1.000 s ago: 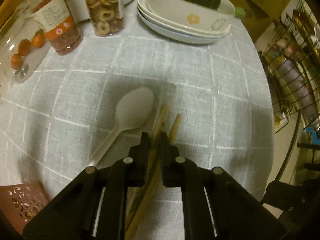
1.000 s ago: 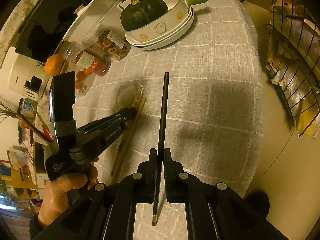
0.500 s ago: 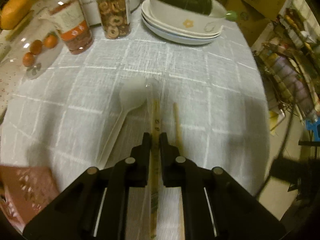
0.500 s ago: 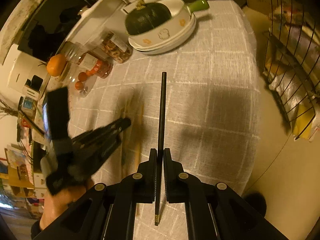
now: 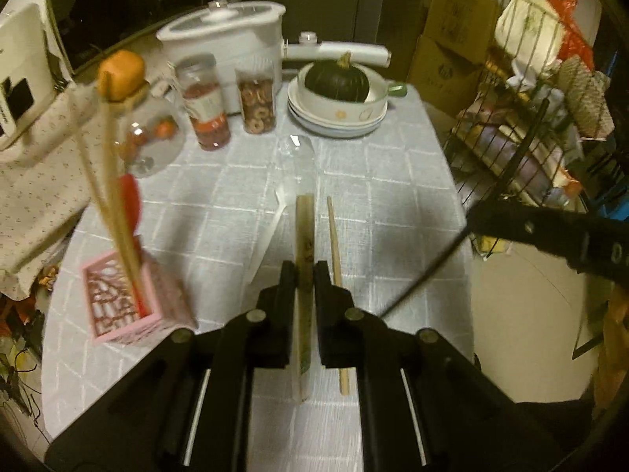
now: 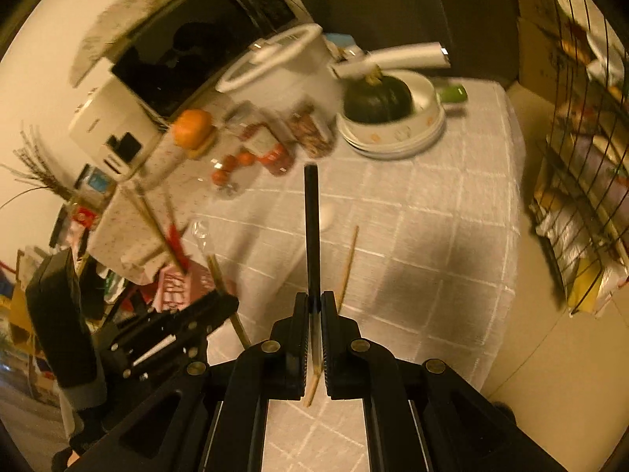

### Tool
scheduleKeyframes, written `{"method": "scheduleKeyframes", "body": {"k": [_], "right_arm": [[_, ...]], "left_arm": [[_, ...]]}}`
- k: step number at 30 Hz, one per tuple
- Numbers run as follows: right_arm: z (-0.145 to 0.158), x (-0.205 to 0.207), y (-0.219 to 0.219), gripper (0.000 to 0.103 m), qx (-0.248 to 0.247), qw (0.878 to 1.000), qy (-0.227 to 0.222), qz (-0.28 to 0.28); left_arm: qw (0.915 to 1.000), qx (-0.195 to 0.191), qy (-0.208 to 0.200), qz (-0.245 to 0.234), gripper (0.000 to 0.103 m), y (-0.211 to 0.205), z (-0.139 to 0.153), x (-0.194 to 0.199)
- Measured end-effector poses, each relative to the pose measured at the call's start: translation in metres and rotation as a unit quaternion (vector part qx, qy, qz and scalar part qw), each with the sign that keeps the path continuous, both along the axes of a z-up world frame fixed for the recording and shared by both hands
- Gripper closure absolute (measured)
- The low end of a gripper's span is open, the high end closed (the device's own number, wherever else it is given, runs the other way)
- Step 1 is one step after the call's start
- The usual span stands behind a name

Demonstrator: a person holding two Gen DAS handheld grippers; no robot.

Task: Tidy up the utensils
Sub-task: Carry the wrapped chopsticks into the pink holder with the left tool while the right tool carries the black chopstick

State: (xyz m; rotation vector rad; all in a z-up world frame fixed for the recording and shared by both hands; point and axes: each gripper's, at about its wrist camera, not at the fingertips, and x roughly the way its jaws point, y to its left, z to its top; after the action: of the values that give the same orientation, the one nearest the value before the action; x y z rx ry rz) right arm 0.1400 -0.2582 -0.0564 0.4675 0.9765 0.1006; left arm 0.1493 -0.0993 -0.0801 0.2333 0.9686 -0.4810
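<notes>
The left gripper [image 5: 304,275] is clenched on a wrapped pair of chopsticks [image 5: 304,232], a pale paper sleeve that stands straight between the two pads. Its lower end passes down behind the gripper body, so the full length is not visible. The right gripper [image 6: 313,306] is clenched on a black chopstick [image 6: 311,228], which points away from the camera toward the jars. The near end of this stick is partly hidden between the pads.

On the grey checked tablecloth [image 5: 385,181] lies a single wooden chopstick [image 5: 334,236], just beside the left gripper; its near end is covered by the right finger of that gripper. A white plastic spoon [image 5: 293,157] lies to the left of it, and it is pale and blurred, so its handle is hard to follow.

At the left edge of the table stands a pink openwork holder [image 5: 129,299] with long wooden sticks [image 5: 106,165] and something red in it; what the red thing is I cannot tell. In the right wrist view this holder is blurred and partly covered by the left gripper.

Further back are two jars [image 5: 232,106], a glass dome [image 5: 153,137] over small orange fruits, and a dark green squash [image 5: 338,80] in stacked white dishes [image 5: 334,118].
</notes>
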Motion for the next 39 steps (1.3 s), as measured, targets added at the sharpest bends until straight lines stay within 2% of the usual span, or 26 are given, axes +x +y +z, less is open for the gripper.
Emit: {"method": "scheduleKeyframes", "body": {"k": [8, 14, 18, 22, 26, 29, 33, 39], "right_arm": [[0.044, -0.012, 0.023, 0.097, -0.067, 0.996, -0.065, 0.014], [0.07, -0.017, 0.04, 0.097, -0.106, 0.989, -0.104, 0.031], [0.082, -0.02, 0.049, 0.097, -0.102, 0.987, -0.119, 0.043], [0.094, -0.022, 0.061, 0.097, -0.094, 0.985, -0.136, 0.054], [0.098, -0.02, 0.075, 0.097, -0.083, 0.984, -0.145, 0.067], [0.096, -0.015, 0.085, 0.097, -0.074, 0.984, -0.143, 0.075], [0.09, -0.009, 0.099, 0.097, -0.069, 0.985, -0.136, 0.083], [0.084, -0.002, 0.105, 0.097, -0.062, 0.986, -0.13, 0.083]], "left_arm": [[0.9981, -0.012, -0.061, -0.002, 0.092, 0.027, 0.035, -0.037], [0.9946, -0.048, -0.09, 0.02, 0.092, 0.059, 0.061, -0.047], [0.9887, -0.076, -0.121, 0.044, 0.092, 0.083, 0.086, -0.05], [0.9818, -0.089, -0.156, 0.062, 0.092, 0.097, 0.105, -0.053], [0.9699, -0.094, -0.208, 0.084, 0.092, 0.109, 0.121, -0.056], [0.9629, -0.094, -0.232, 0.102, 0.092, 0.117, 0.121, -0.051], [0.9565, -0.087, -0.251, 0.121, 0.092, 0.124, 0.107, -0.035], [0.9562, -0.077, -0.24, 0.149, 0.092, 0.132, 0.074, -0.006]]}}
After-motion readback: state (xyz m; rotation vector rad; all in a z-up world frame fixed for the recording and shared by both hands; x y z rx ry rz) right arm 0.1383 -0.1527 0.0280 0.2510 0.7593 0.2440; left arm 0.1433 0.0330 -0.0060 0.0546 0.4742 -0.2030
